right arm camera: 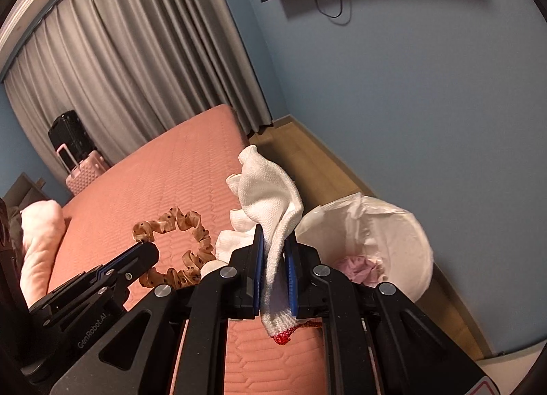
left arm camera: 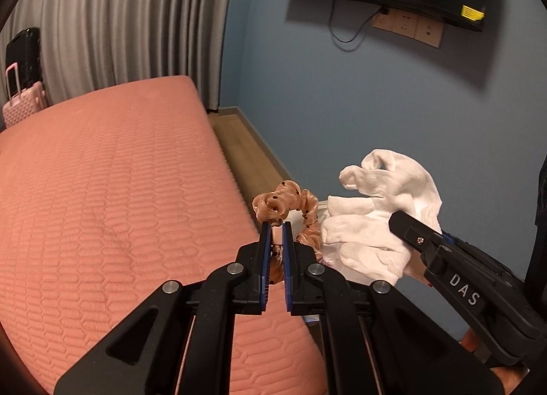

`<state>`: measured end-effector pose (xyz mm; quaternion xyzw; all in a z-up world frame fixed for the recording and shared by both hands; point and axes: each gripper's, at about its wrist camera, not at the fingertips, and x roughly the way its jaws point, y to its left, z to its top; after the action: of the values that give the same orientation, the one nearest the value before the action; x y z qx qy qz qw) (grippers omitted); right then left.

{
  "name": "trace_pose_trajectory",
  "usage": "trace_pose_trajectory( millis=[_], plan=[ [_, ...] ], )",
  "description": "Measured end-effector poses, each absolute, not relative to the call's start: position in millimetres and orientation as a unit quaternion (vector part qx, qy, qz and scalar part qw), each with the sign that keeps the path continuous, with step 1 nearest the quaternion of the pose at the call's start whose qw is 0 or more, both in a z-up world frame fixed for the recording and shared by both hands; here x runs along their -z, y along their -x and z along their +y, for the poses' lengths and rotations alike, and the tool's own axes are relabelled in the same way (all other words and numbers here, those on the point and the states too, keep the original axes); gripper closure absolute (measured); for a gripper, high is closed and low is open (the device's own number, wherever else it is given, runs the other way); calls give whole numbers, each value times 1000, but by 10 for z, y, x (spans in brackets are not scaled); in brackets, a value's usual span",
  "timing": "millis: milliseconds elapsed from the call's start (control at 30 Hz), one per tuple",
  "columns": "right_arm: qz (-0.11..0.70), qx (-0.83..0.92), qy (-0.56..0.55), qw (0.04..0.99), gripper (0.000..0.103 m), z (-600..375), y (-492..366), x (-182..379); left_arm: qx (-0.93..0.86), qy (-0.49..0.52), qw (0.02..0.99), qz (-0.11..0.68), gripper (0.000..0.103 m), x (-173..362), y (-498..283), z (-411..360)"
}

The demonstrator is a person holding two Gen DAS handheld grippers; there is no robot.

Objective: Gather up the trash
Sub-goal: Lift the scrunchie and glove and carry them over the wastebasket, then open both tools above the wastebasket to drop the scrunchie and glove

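Beside the salmon quilted bed (left arm camera: 112, 190), left hand-held gripper (left arm camera: 277, 227) pinches the tan dotted fabric scrunchie (left arm camera: 287, 203), right hand-held gripper (right arm camera: 275, 251) clamps the white knit sock (right arm camera: 270, 196); carry step, next swing both over the white-lined bin (right arm camera: 403, 234) and release.

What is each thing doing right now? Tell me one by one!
Left gripper: shut on the scrunchie.
Scrunchie: held up, hanging over the mattress.
Right gripper: shut on the white sock.
White sock: held up, crumpled.
Trash bin: open, lined with a white bag, something pink inside.
Mattress: bare.
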<state>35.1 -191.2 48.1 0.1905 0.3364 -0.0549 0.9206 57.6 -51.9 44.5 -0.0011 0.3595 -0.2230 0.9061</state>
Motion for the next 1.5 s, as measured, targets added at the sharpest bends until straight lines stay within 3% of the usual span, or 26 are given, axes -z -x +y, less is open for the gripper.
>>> trace_pose_trajectory(
  millis=[900, 967, 1033, 1100, 1300, 1500],
  plan=[
    [330, 122, -215, 911, 92, -2712, -157, -294, 302, -17, 880, 366, 94, -380, -821, -1408],
    [332, 124, -217, 910, 92, -2736, -167, -269, 300, -14, 880, 367, 83, -372, -847, -1421],
    [333, 124, -217, 909, 92, -2724, -170, -263, 289, -4, 884, 367, 56, -383, -872, -1396],
    [334, 122, -216, 909, 92, -2713, -174, -252, 274, 5, 893, 358, 43, -397, -864, -1341],
    [339, 116, -212, 909, 89, -2657, -247, -205, 241, 8, 902, 357, 41, -397, -876, -1203],
    [339, 107, -201, 913, 86, -2576, -330, -218, 212, 8, 913, 348, 32, -421, -856, -1089]
  ],
)
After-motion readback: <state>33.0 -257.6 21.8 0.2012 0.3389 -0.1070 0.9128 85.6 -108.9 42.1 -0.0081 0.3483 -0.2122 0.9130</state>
